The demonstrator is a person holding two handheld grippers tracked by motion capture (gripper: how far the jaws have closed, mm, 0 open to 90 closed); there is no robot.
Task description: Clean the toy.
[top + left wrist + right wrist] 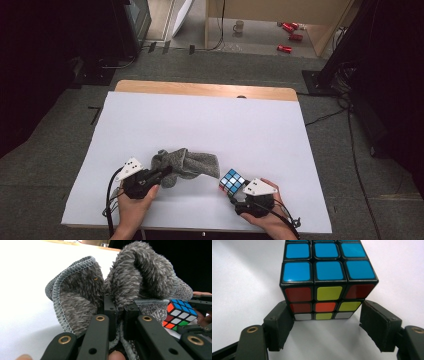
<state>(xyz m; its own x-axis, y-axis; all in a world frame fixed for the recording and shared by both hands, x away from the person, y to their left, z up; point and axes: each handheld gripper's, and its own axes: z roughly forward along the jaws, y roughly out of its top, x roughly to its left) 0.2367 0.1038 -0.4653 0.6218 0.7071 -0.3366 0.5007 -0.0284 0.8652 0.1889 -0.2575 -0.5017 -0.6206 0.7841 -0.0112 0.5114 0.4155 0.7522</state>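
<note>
Two grippers: left gripper [120, 311] pinches grey cloth [120, 282]; right gripper [325, 327] gapes around cube [325, 280].

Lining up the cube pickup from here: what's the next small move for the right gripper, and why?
Probably close the right gripper on the cube: its jaws stand open at either side of the cube's lower edge, with a gap on the right. The left gripper already pinches the grey cloth.

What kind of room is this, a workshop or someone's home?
Probably a lab or recording studio: a white-covered table on grey carpet, dark stands and cables around it, and a person holding two camera-fitted grippers.
</note>
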